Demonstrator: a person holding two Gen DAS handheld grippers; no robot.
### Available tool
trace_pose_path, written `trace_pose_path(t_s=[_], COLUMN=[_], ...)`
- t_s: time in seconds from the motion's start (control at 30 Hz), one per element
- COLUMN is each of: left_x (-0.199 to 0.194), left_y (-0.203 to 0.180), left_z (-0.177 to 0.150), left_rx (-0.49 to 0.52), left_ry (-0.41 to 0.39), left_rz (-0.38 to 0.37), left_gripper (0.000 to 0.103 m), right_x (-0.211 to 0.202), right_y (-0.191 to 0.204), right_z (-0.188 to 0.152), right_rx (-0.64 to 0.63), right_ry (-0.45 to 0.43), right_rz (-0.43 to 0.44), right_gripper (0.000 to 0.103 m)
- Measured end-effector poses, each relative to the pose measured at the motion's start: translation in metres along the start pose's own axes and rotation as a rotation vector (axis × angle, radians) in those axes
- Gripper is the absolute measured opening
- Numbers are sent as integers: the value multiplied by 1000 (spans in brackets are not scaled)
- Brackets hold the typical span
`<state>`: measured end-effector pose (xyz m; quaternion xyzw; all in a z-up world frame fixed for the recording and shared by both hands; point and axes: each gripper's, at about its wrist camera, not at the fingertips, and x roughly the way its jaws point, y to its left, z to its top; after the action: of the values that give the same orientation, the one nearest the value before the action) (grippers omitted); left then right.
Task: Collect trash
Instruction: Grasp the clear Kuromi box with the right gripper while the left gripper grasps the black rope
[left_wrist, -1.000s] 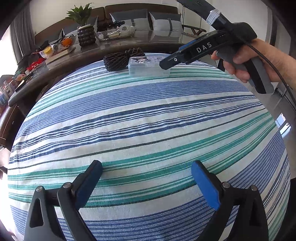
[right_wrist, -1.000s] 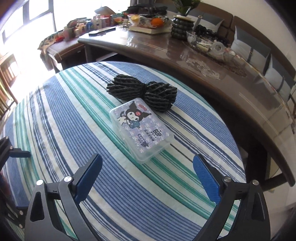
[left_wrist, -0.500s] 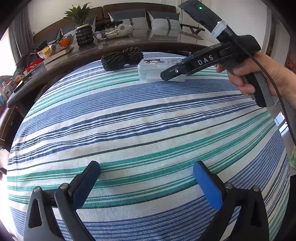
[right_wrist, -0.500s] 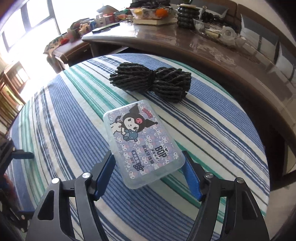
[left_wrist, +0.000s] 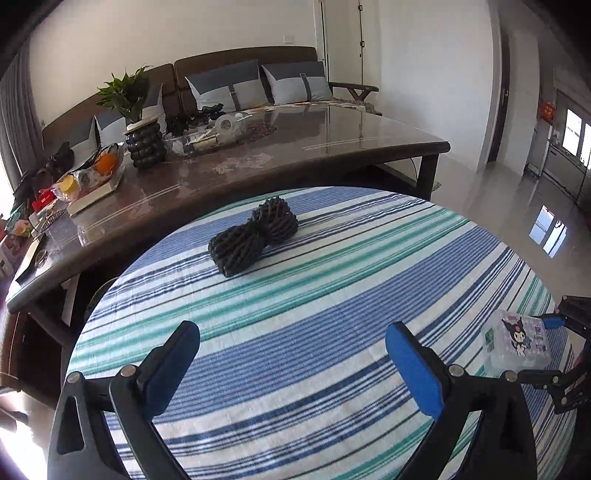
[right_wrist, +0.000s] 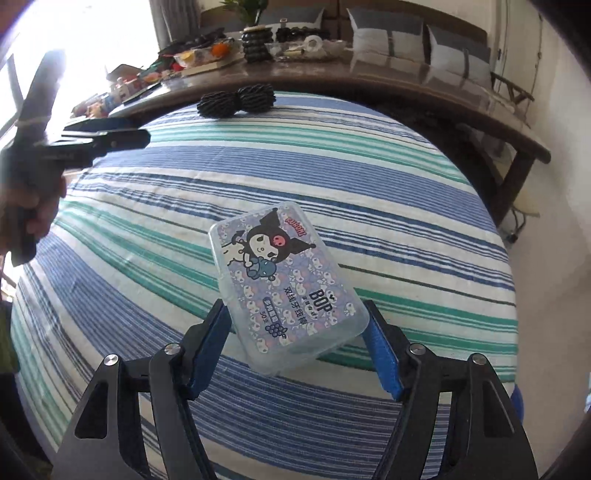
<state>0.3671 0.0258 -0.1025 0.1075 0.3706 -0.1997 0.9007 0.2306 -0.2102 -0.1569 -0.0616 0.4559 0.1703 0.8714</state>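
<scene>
Two pads of your right gripper (right_wrist: 295, 350) clamp the plastic floss box (right_wrist: 284, 284) by its near end above the striped tablecloth (right_wrist: 258, 166); carry it level. Your left gripper (left_wrist: 291, 363) hangs wide and empty, facing the black foam net (left_wrist: 253, 236).

My tongs' blue pads (right_wrist: 208, 349), clear purple cartoon-print box (right_wrist: 284, 280), black netted bundle (left_wrist: 253, 236) at twelve o'clock, blue-teal-white striped cloth (left_wrist: 314, 295).

Plastic box (right_wrist: 284, 284) lid: "BOP", "50", Chinese characters; pink logo unreadable.
</scene>
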Motion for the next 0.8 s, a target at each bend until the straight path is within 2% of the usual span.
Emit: trace_pose_path(t_s=[0.07, 0.17, 0.4, 0.57, 0.67, 0.73, 0.77, 0.8], left_x=[22, 53, 97, 118, 122, 122, 122, 120], left_y=[15, 21, 12, 14, 17, 19, 20, 21], left_z=[27, 50, 56, 57, 56, 53, 52, 50], left_rx=[33, 105, 294, 322, 283, 238, 219, 195], left_ry=[43, 101, 143, 160, 166, 171, 175, 182], left_rz=[-39, -63, -16, -16, -65, -95, -79, -71], left_gripper=[102, 102, 102, 102, 100, 70, 44, 36], right_x=[1, 2, -4, -8, -10, -11, -11, -12], right_y=[0, -5, -9, -19, -23, -26, -28, -29], right_z=[1, 1, -13, -17, -18, -19, -18, -18], right_rx=[-2, 13, -4, 23, 34, 46, 55, 64], right_ry=[-6, -17, -28, -25, -24, -22, -20, -18], right_rz=[4, 20, 17, 24, 18, 19, 20, 19], right_gripper=[72, 72, 72, 72, 72, 72, 72, 72])
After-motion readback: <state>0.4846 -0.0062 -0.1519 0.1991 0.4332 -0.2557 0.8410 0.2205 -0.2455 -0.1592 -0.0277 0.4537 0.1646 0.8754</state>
